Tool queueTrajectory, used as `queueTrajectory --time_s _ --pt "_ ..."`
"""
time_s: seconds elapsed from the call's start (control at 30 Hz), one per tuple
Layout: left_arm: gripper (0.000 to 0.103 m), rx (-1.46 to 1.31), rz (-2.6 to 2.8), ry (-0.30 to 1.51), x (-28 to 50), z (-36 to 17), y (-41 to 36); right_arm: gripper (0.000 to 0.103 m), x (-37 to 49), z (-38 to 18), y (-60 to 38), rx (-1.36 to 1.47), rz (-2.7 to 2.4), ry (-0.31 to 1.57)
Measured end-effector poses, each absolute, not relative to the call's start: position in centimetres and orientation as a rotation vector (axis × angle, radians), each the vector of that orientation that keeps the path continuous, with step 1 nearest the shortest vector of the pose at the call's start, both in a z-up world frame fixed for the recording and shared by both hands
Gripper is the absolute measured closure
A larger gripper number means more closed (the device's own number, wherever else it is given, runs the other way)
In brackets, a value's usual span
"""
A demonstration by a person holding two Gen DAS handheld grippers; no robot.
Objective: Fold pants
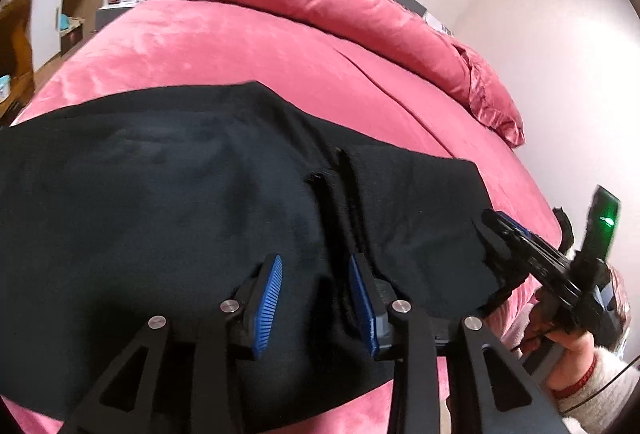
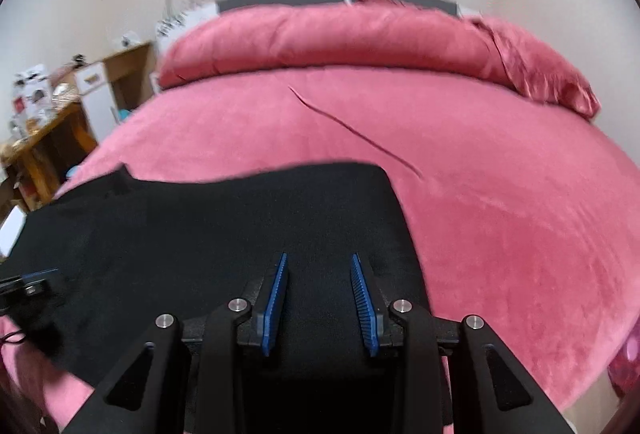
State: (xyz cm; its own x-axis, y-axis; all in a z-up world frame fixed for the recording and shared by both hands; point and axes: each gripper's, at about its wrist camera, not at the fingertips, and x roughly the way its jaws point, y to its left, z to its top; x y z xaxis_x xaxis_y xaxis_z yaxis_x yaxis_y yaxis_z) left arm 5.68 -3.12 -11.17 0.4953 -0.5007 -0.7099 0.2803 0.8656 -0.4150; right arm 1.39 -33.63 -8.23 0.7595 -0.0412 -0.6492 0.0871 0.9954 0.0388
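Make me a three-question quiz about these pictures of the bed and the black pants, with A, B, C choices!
1. Where do the black pants lie?
A. On the pink bed
B. On the floor
C. On the wooden desk

2. What colour are the pads inside the jaws?
A. Green
B. Blue
C. Yellow

3. How do the jaws of the left gripper stand?
A. Shut tight with no gap
B. Apart, pads off the cloth
C. Closed on a pillow

Answers:
1. A: the pants spread across the pink bed in both views.
2. B: the ribbed pads on both grippers, the right gripper included, are blue.
3. B: a clear gap shows between the pads, with the pants lying beneath, not pinched.
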Motion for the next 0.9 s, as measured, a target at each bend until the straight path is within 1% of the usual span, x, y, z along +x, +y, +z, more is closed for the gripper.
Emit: queueTrajectory --time_s 0.07,0.13,0.2,0.3,0.37,0.57,0.67,0.73,0.9 --pt "0.068 -0.28 -0.467 0.944 5.5 -11.0 -1.8 0.07 1.1 -7.4 -31.8 0.043 0.0 0.689" --pt "0.068 -0.294 -0.446 0.936 5.3 -10.7 -0.9 0.07 1.2 -7.4 -29.8 0.054 0.096 0.717" --pt "0.068 -0.315 -0.428 0.916 5.2 -10.1 0.2 0.07 1.3 -7.8 -27.9 0.055 0.199 0.747" --pt "0.068 -0.344 -0.385 0.899 5.2 -9.3 2.1 0.07 1.7 -9.2 -25.9 -0.033 0.25 0.81" --pt "0.068 -0.376 -0.355 0.901 5.2 -9.1 3.0 0.07 2.3 -10.4 -25.9 -0.042 0.24 0.858" --pt "0.065 -0.445 -0.256 0.891 5.4 -7.7 7.0 0.07 2.4 -10.5 -26.9 0.03 0.256 0.856" --pt "0.06 -0.485 -0.183 0.886 5.1 -7.1 10.1 0.07 2.5 -10.5 -27.0 0.032 0.259 0.855" --pt "0.045 -0.508 -0.119 0.891 4.9 -7.0 12.6 0.07 2.3 -10.7 -27.0 0.041 0.262 0.855" --pt "0.043 -0.632 0.062 0.879 4.0 -7.5 20.2 0.069 2.6 -10.8 -27.2 0.055 0.268 0.855"
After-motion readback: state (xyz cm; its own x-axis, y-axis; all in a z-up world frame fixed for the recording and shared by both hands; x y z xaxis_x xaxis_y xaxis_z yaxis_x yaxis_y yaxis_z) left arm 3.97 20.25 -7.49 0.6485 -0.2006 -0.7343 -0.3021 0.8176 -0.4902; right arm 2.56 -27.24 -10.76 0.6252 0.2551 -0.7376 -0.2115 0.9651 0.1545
